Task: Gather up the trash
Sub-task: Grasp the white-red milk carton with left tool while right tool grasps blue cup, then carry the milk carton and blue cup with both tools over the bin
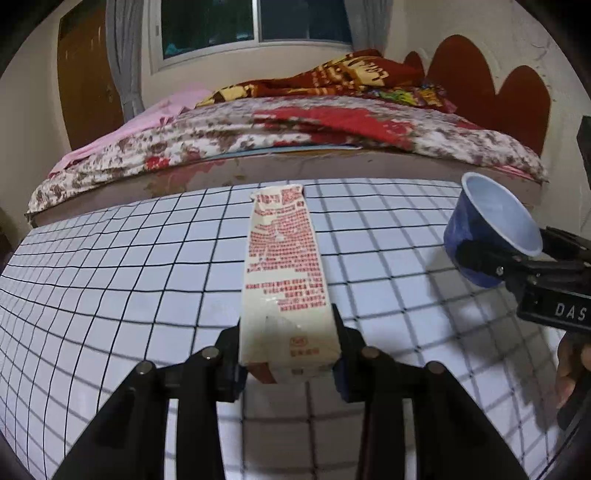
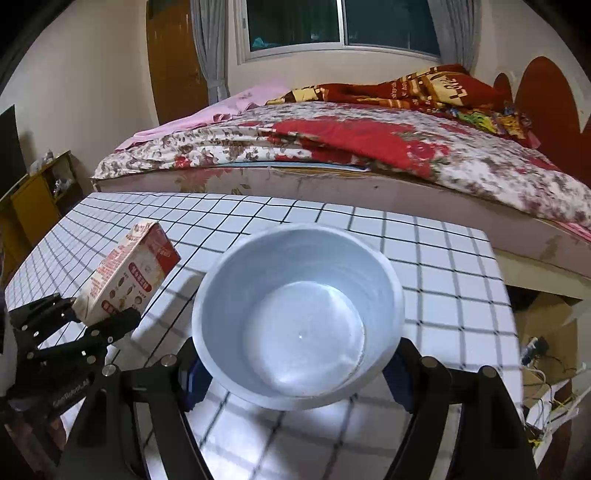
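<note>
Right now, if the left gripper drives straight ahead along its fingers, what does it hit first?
Probably the bed. The left gripper, shut on the milk carton, points over the checked table; no object lies ahead on it. Depth uncertain.

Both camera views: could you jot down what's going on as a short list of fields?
Left tool: closed on a cream and red drink carton
Right tool: closed on a blue paper cup, empty inside
Surface: table with grid-pattern cloth
Background: bed with floral quilt, window
</note>
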